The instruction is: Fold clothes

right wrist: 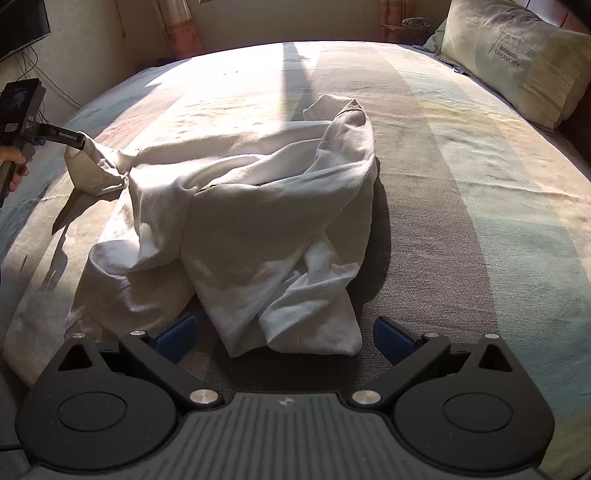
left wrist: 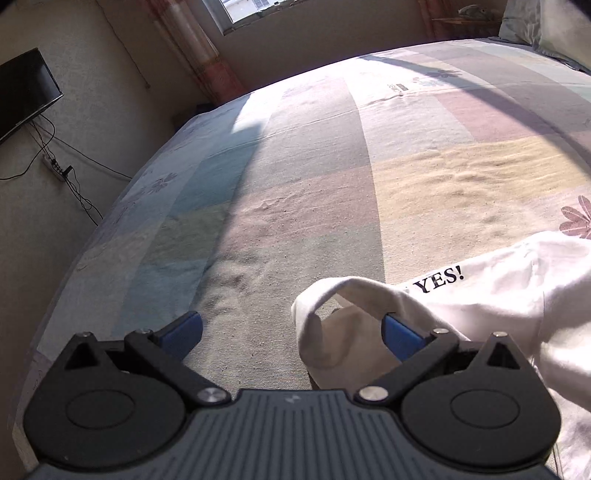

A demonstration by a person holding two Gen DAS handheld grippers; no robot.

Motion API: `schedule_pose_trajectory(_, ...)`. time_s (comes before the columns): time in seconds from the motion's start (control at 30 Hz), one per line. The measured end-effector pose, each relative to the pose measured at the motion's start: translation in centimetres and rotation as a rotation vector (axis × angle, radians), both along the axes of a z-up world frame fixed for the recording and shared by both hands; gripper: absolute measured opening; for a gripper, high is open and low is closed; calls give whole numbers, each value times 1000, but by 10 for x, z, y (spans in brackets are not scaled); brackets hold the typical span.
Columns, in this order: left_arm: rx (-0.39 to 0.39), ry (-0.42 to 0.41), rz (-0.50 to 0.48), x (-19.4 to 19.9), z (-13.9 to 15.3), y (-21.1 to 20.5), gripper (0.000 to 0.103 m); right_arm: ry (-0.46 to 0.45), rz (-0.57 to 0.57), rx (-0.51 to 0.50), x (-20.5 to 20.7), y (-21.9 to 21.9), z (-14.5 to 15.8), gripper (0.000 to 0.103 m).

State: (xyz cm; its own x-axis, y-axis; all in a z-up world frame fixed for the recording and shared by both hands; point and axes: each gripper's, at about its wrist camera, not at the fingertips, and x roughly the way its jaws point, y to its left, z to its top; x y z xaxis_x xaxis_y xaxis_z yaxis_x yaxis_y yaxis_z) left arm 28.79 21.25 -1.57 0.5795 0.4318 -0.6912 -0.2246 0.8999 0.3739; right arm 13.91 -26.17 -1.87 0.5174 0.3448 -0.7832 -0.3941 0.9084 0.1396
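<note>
A crumpled white T-shirt [right wrist: 258,221] lies in a heap in the middle of the striped pastel bedsheet [right wrist: 461,184]. In the left wrist view the shirt [left wrist: 480,295] shows black "YES!" lettering. One sleeve [left wrist: 332,332] loops up between my left gripper's [left wrist: 291,336] open fingers and drapes against the right blue pad [left wrist: 400,339]. My right gripper [right wrist: 284,338] is open, low over the bed, and the shirt's near corner [right wrist: 314,332] lies between its blue pads. In the right wrist view a hand holds the left gripper [right wrist: 22,122] at the shirt's sleeve [right wrist: 96,166] on the far left.
A pillow [right wrist: 517,62] rests at the bed's far right. The bed's left edge [left wrist: 92,240] drops to the floor by a wall with a black TV [left wrist: 26,88], a power strip [left wrist: 55,168] and loose cables. A window [left wrist: 258,11] is beyond the bed.
</note>
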Motion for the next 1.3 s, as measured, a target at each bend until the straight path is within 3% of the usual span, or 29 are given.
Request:
schedule_pose_trajectory(0.17, -97, 24, -118, -42, 5, -26, 102, 6, 16, 3, -3, 4, -2, 103)
schedule_pose_trajectory(0.37, -343, 54, -340, -111, 1, -82, 102, 17, 55, -21, -7, 12, -25, 103)
schedule_pose_trajectory(0.5, -454, 71, -455, -145, -15, -134, 102, 8, 74, -57, -11, 17, -46, 103)
schedule_pose_trajectory(0.6, -522, 86, -481, -155, -30, -156, 102, -37, 91, -81, -17, 19, -54, 103)
schedule_pose_trajectory(0.73, -599, 137, -421, -156, -55, -165, 102, -67, 90, -74, -20, 17, -58, 103)
schedule_pose_trajectory(0.83, -585, 138, -417, -161, -68, -167, 102, -92, 102, -68, -22, 15, -59, 103)
schedule_pose_trajectory(1.03, -447, 95, -484, -177, -74, -182, 102, -121, 108, -66, -27, 9, -54, 103)
schedule_pose_trajectory(1.17, -483, 127, -464, -175, -64, -177, 102, -213, 108, -92, -27, 11, -39, 103)
schedule_pose_trajectory(1.23, -514, 101, -438, -177, -56, -171, 102, -243, 137, -109, -22, 22, -36, 103)
schedule_pose_trajectory(1.3, -494, 58, -405, -180, -47, -167, 102, -268, 172, -128, -16, 35, -37, 103)
